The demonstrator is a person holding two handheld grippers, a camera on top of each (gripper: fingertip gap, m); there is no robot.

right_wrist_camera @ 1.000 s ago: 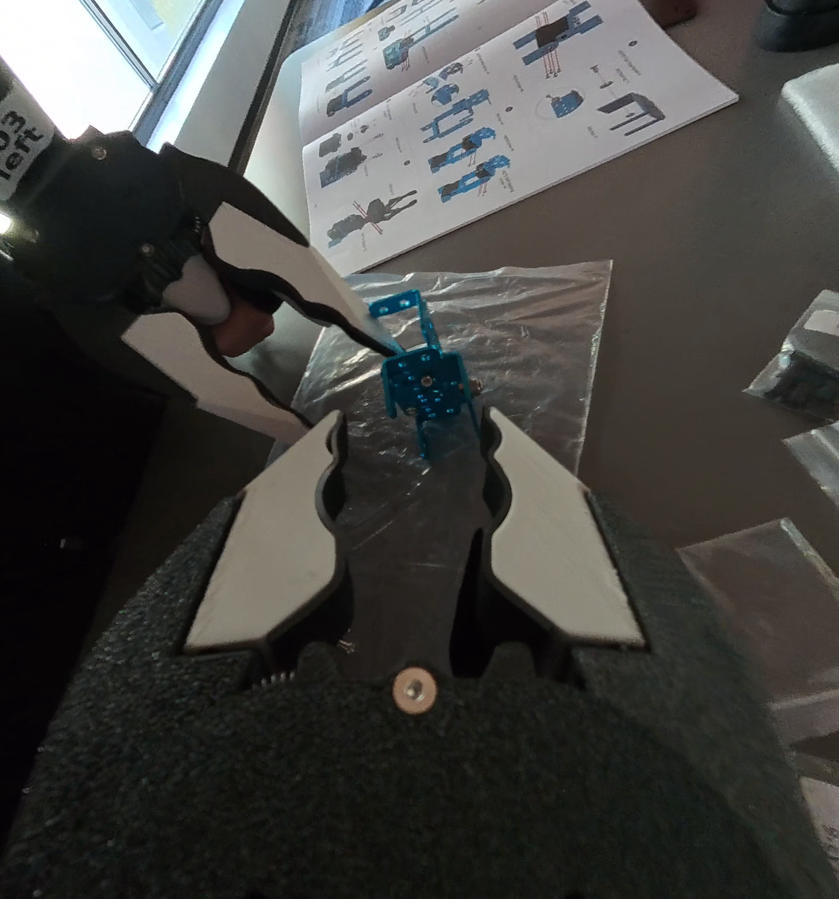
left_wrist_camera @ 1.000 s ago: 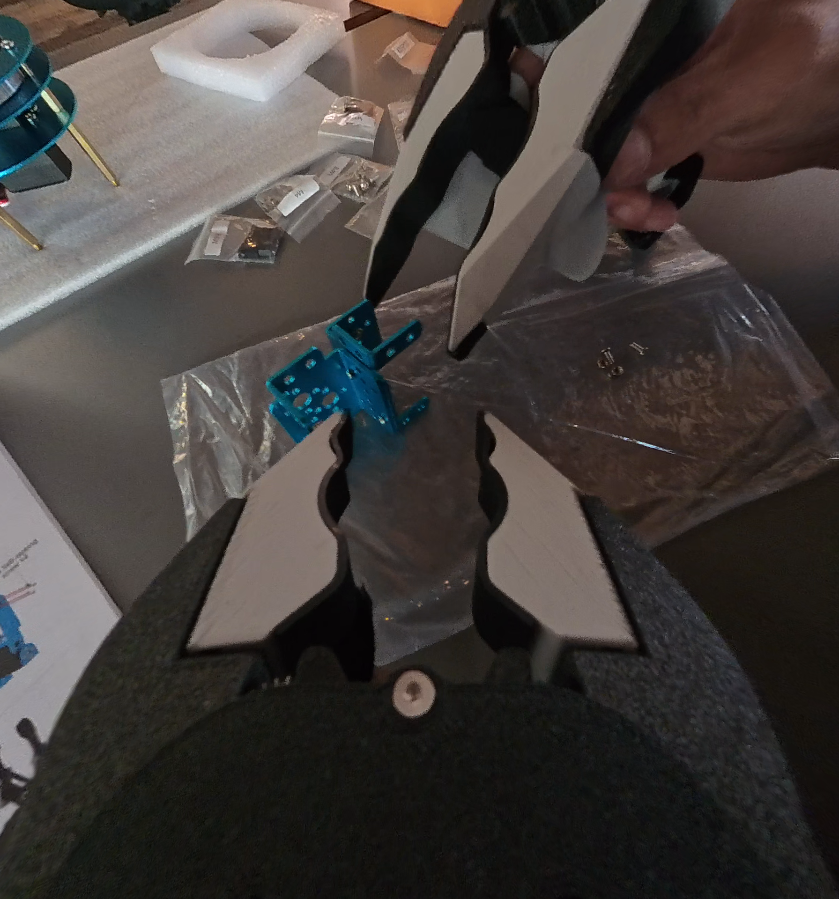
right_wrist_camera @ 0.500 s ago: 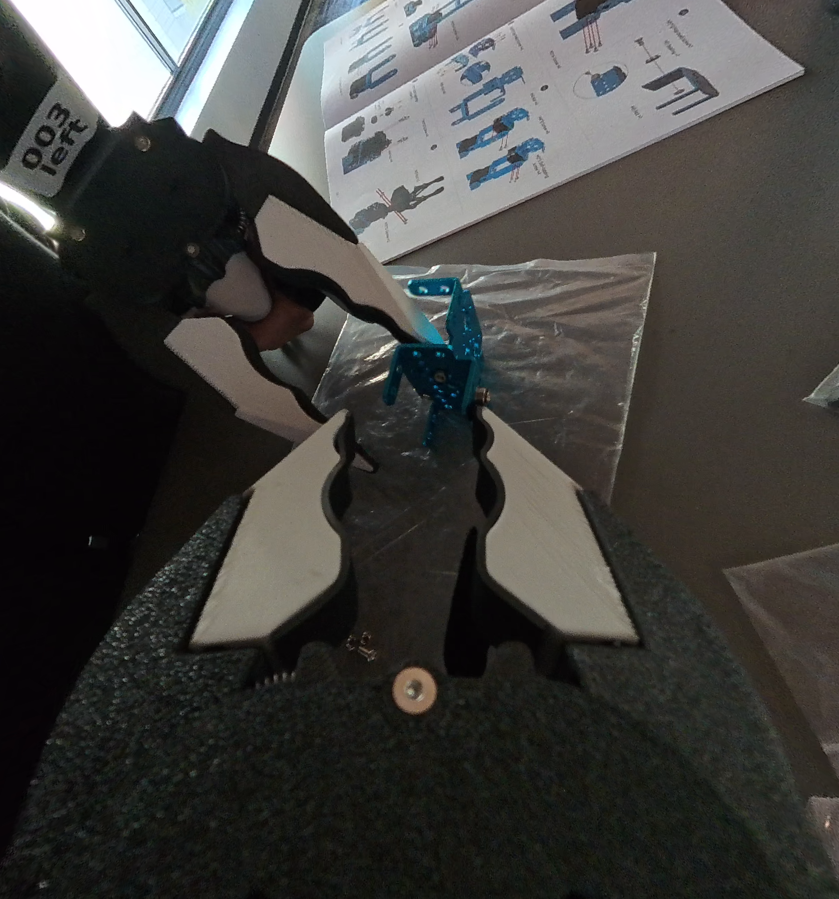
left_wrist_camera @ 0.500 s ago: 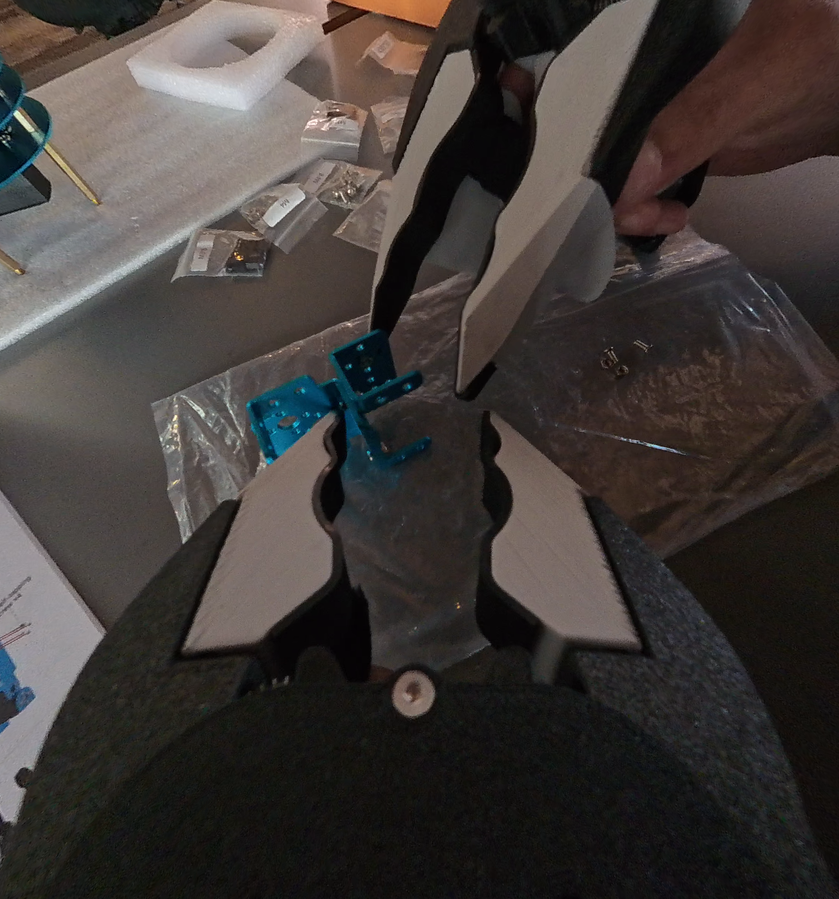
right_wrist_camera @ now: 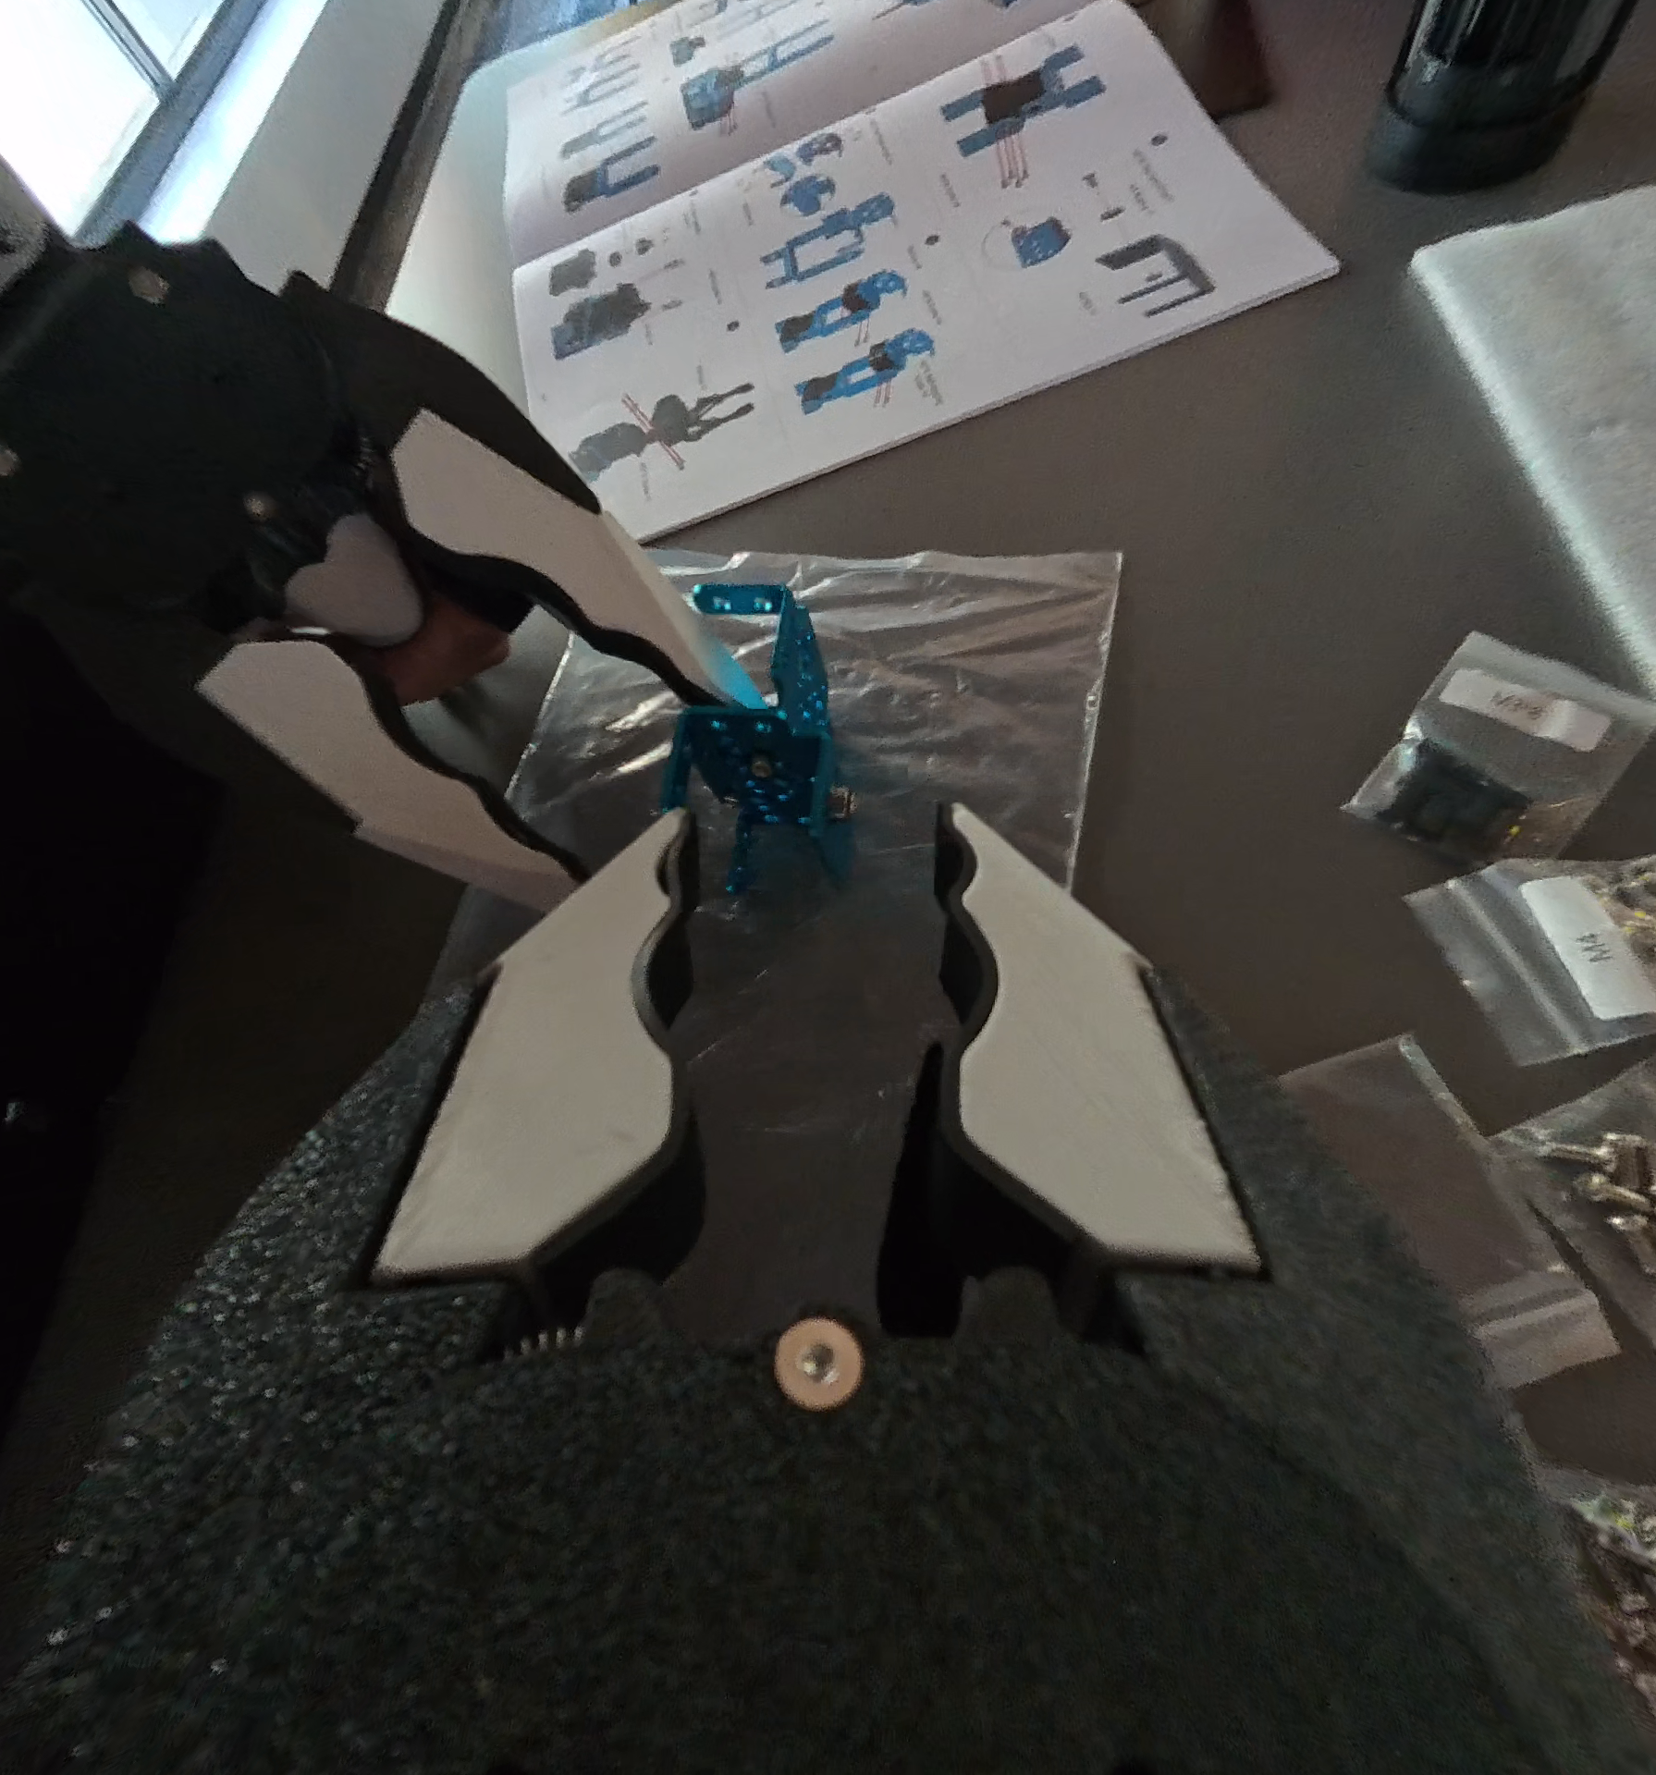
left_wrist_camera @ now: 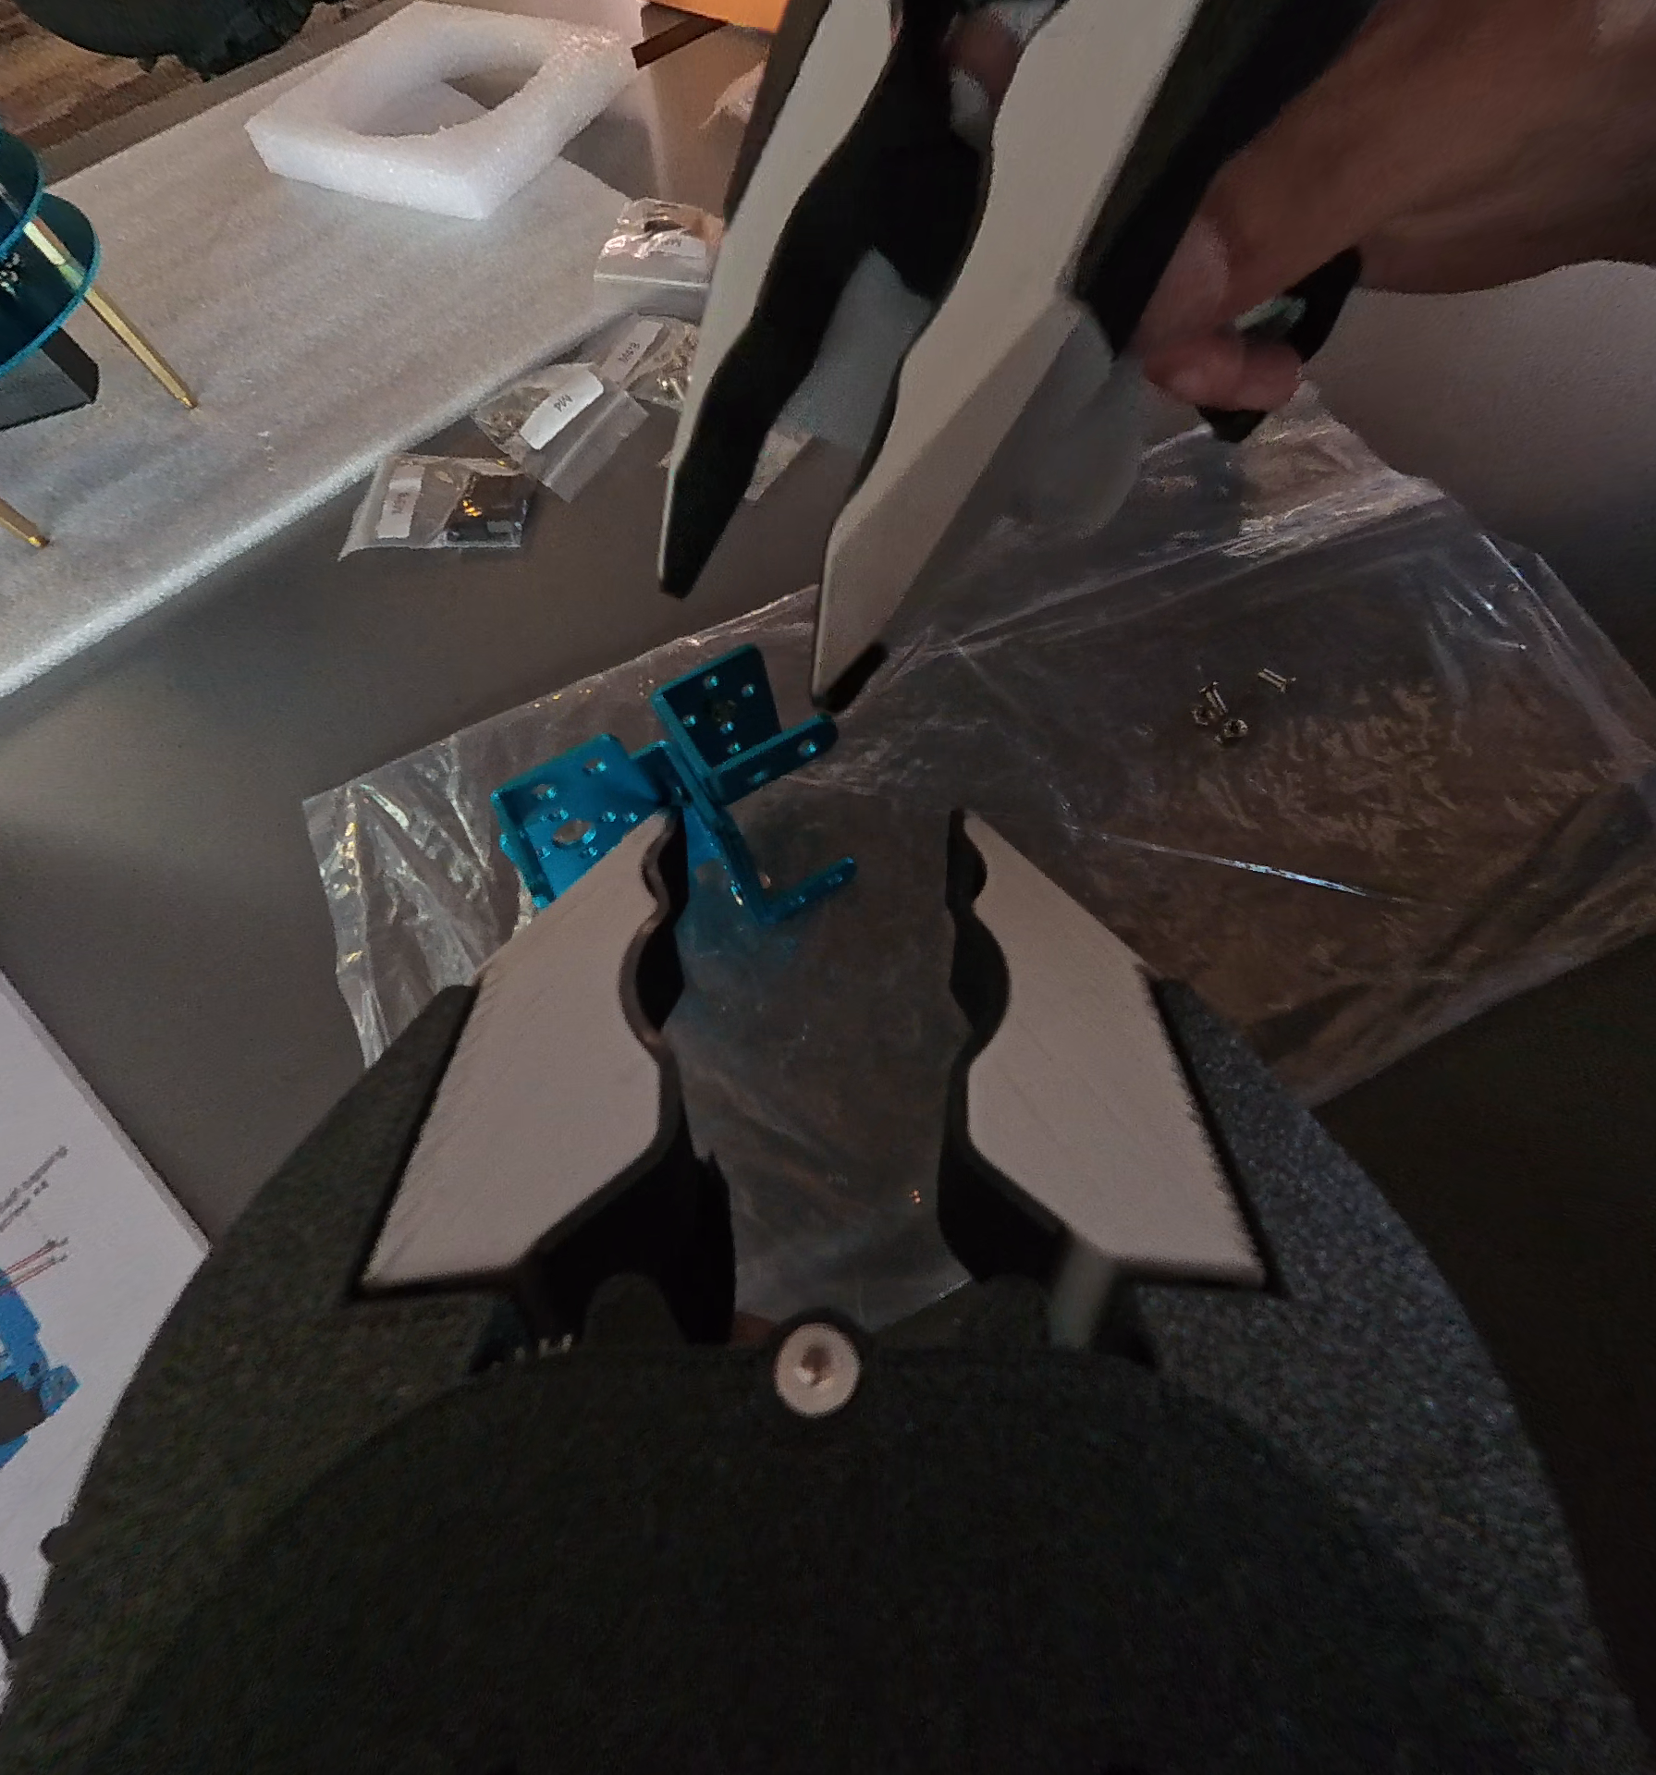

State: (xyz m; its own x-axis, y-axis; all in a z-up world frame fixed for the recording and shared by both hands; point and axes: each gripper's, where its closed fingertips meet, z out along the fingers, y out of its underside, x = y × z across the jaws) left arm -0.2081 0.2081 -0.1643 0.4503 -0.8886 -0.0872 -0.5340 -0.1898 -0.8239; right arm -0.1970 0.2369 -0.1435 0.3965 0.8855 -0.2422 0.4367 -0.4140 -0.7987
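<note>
Left gripper wide open, empty | blue bracket assembly just ahead, against its left fingertip, apparently touching | long axis roughly upright on plastic bag | right gripper spread, empty, near, slightly farther.

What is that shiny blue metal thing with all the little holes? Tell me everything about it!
The shiny blue metal bracket assembly is several bent, hole-dotted plates joined at angles, with a small screw head on one face. It stands tilted on a crinkly clear plastic bag on the grey table. The left gripper has open jaws, one fingertip right against it. The right gripper hovers open close by, not holding it.
</note>
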